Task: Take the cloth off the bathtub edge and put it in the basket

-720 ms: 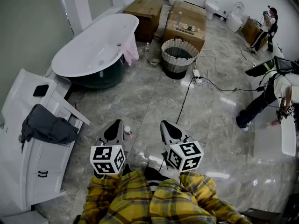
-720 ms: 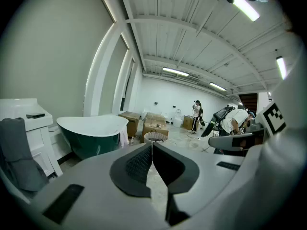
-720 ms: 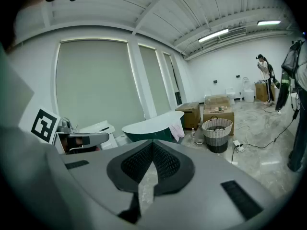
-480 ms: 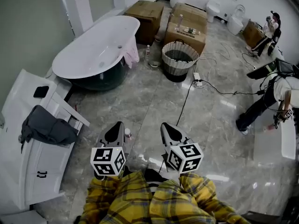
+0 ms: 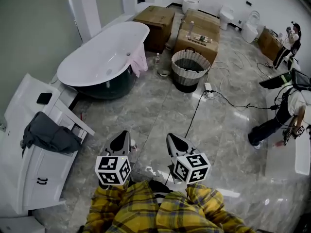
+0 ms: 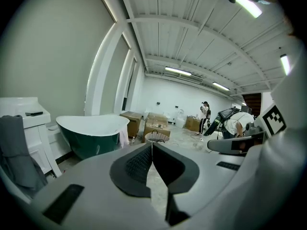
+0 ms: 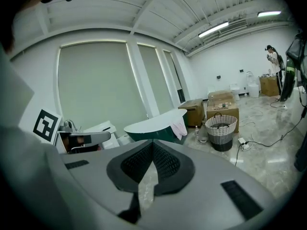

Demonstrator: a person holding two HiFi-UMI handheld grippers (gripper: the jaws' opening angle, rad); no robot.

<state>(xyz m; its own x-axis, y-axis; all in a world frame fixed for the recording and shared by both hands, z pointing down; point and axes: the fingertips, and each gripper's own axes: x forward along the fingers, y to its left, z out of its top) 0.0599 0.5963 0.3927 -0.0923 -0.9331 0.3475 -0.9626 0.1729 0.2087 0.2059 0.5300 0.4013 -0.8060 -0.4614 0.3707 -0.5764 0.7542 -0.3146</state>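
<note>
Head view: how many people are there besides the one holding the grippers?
2. One standing person in dark clothes, far right corner; one bent-over person in a white top, right edge. Others may be hidden.

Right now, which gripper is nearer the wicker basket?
Right. The basket lies ahead, slightly right of the right gripper; the left gripper sits further left, both far off.

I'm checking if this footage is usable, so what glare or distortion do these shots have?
Head view: lights glare off the glossy floor, and the edges bow. Left gripper view: strong fisheye, black corners, ceiling light blown out. Right gripper view: same fisheye; cloth and basket look clear.
</note>
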